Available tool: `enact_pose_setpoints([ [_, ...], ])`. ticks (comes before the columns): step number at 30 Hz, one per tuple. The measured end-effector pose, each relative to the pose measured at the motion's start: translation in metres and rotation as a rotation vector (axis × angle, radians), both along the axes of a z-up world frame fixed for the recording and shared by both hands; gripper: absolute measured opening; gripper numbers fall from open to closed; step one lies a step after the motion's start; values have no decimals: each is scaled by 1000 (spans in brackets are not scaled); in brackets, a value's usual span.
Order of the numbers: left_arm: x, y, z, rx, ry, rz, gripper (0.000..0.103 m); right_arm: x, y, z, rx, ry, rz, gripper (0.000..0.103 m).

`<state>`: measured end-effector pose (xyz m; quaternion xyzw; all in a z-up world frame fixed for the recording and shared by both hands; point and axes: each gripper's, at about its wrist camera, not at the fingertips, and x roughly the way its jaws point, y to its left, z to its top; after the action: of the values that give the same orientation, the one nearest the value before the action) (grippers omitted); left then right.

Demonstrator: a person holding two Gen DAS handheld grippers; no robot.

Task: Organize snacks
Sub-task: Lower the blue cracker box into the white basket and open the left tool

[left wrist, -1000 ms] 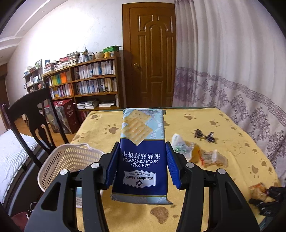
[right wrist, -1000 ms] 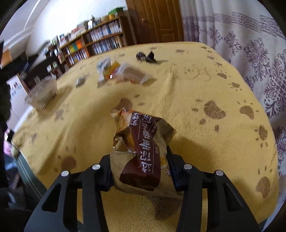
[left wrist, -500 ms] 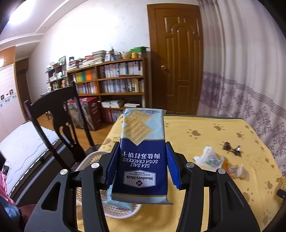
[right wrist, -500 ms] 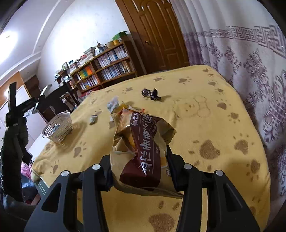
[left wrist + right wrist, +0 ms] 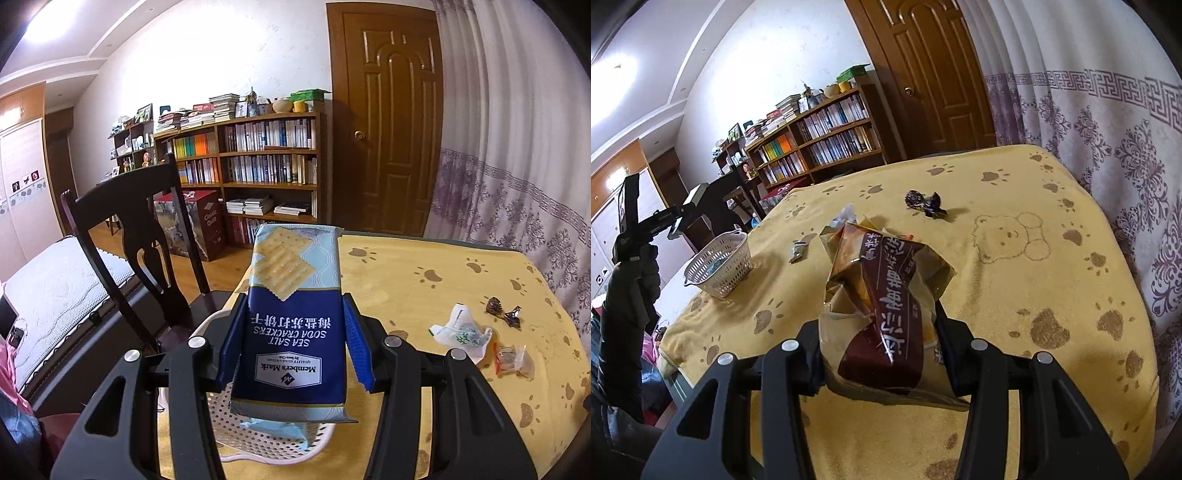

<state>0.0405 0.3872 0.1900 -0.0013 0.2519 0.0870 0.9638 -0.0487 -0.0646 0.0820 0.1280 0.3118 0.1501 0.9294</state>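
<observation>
The left gripper (image 5: pixel 293 343) has its jaws closed narrow on a blue pack of soda crackers (image 5: pixel 295 314), the blue pads pressing both long edges. The pack is held in the air above a white perforated basket (image 5: pixel 258 439), which sits at the near left corner of the surface (image 5: pixel 424 280); a pale blue packet (image 5: pixel 275 430) already lies inside the basket. The pack's print reads upside down: "SEA SALT SODA CRACKERS" and "Member's Mark", with a line of Chinese characters above.

The right gripper (image 5: pixel 881 347) has its jaws clamped on a crumpled tan and dark red snack bag (image 5: pixel 882 295), lifted clear of the yellow paw-print cloth. Its Chinese lettering is too creased to read.

In the right wrist view the basket (image 5: pixel 718 264) stands far to the left, near the surface's edge, with a small grey wrapper (image 5: pixel 798 251) between it and the bag. Two dark wrapped candies (image 5: pixel 925 203) lie farther away, right of centre. In the left wrist view a white and green wrapper (image 5: pixel 461 334) and a clear orange-tinted packet (image 5: pixel 511 363) lie to the right. A dark wooden chair (image 5: pixel 136 236) stands left of the basket, a bookshelf (image 5: pixel 258 162) and a brown door (image 5: pixel 384 118) behind.
</observation>
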Motion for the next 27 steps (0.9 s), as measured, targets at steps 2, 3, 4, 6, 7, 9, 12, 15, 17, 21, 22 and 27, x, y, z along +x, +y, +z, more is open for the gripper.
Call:
enact_pose_setpoints([
  [2,2,6,-2,-6,2,6,51,2,5,1,-3,0,9,47],
  [3,3,9,-3,-8,4,10,51,3,9,1,-4,1,13,47],
  [4,4,12,-5,-11,5,14,51,4,12,2,-5,2,17,47],
  [6,5,19,-8,-18,7,20,51,6,19,3,-7,2,24,47],
  [7,5,23,-9,-20,8,22,51,7,22,4,-7,1,26,47],
  [9,6,30,-12,-27,9,26,51,9,29,7,-5,-3,31,47],
  [12,8,38,-17,-35,7,24,51,11,39,11,-3,-10,35,47],
  [15,8,49,-21,-47,5,20,51,14,52,15,1,-14,41,47],
  [17,7,56,-22,-56,0,18,51,16,60,16,2,-13,49,47],
  [21,6,72,-26,-76,-10,12,51,26,84,19,-5,-1,80,47],
  [22,6,75,-28,-82,-10,6,51,28,92,20,-10,3,88,47],
  [27,13,90,-41,-130,0,-14,54,41,133,25,-29,15,138,47],
])
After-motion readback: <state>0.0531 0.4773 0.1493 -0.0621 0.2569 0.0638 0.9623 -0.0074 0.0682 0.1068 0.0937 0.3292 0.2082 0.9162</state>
